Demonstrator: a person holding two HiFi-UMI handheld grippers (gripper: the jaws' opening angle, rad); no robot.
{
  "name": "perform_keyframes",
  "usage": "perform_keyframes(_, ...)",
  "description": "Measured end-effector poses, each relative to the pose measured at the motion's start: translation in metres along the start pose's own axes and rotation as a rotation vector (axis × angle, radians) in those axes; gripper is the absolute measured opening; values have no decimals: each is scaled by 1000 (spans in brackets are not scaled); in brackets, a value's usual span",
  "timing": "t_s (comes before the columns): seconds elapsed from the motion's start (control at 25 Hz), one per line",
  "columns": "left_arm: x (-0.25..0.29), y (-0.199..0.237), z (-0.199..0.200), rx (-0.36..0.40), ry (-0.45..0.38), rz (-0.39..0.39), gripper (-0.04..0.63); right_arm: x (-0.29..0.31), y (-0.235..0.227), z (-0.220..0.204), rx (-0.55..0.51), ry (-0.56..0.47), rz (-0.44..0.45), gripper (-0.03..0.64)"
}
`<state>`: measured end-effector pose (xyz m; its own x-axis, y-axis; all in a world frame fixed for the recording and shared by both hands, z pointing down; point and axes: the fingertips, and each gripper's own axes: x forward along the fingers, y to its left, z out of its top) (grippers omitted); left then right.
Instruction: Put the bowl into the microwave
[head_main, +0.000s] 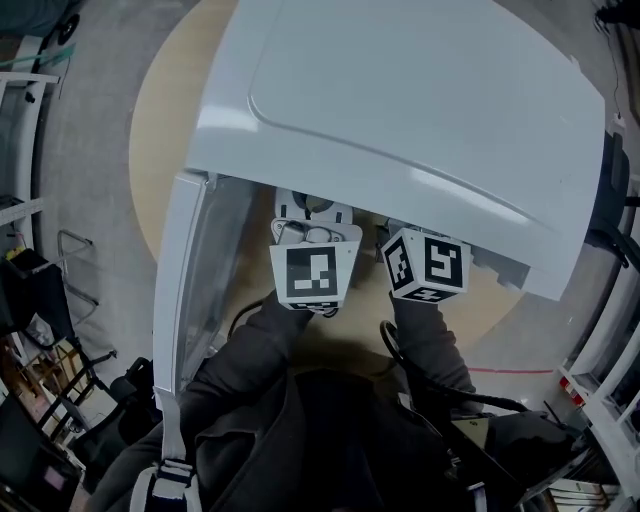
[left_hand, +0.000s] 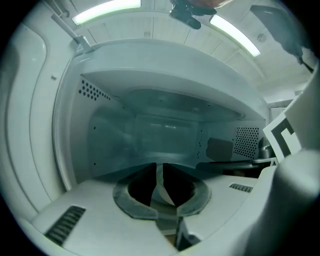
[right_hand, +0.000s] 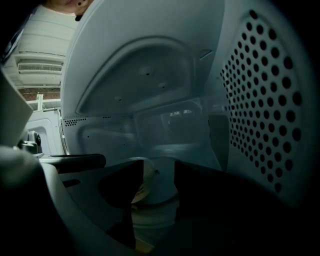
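Observation:
The white microwave (head_main: 400, 110) stands with its door (head_main: 185, 280) swung open to the left. Both marker cubes, the left one (head_main: 315, 270) and the right one (head_main: 427, 265), sit at its opening, and the jaws are hidden under its top. In the left gripper view my left gripper (left_hand: 162, 184) is inside the cavity (left_hand: 150, 135), its dark pads shut on a thin white edge of the bowl (left_hand: 161, 186). In the right gripper view the bowl (right_hand: 155, 200) rim stands between the pads of my right gripper (right_hand: 157, 182), which are apart, so it is open.
The microwave sits on a round wooden table (head_main: 160, 120). The perforated right cavity wall (right_hand: 265, 100) is close beside my right gripper. Metal racks and cables (head_main: 40, 300) line the floor at the left, shelving (head_main: 610, 380) at the right.

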<state>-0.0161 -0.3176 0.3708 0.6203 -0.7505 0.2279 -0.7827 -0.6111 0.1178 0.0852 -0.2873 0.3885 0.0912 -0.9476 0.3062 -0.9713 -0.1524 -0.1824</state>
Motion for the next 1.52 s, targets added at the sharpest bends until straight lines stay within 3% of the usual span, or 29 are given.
perform_keyframes(0.12,-9,3,3,-25,-9,17,37,-5,2,1,-25,-13,-13,181)
perform_keyframes(0.32,-26,3,-2,4,-2,17,37,-23,9,15,-65,-94,-27,181)
perform_keyframes(0.56,-45,6,6,-34,-32,34,35,-42,16,12,-62,-94,-38,181)
perform_keyframes(0.88,-70,-4,-1,-13,-20,8,34,-78,21,9,-90,-99,-57,181)
perform_keyframes(0.96,-74,-8,-9,-46,-8,5,29,-83,28,0,-102,-59,-32,176)
perform_keyframes(1.0,-76,-10,-14,-62,5,2,24,-83,32,-9,-106,-22,-14,134)
perform_keyframes(1.04,-78,-11,-19,-70,18,-7,20,-83,36,-18,-109,16,2,9)
perform_keyframes(1.32,-70,-7,-30,-80,44,-40,12,-57,65,-52,-118,169,96,9)
perform_keyframes(1.52,-52,0,-38,-89,74,-60,11,-35,62,-60,-93,222,87,9)
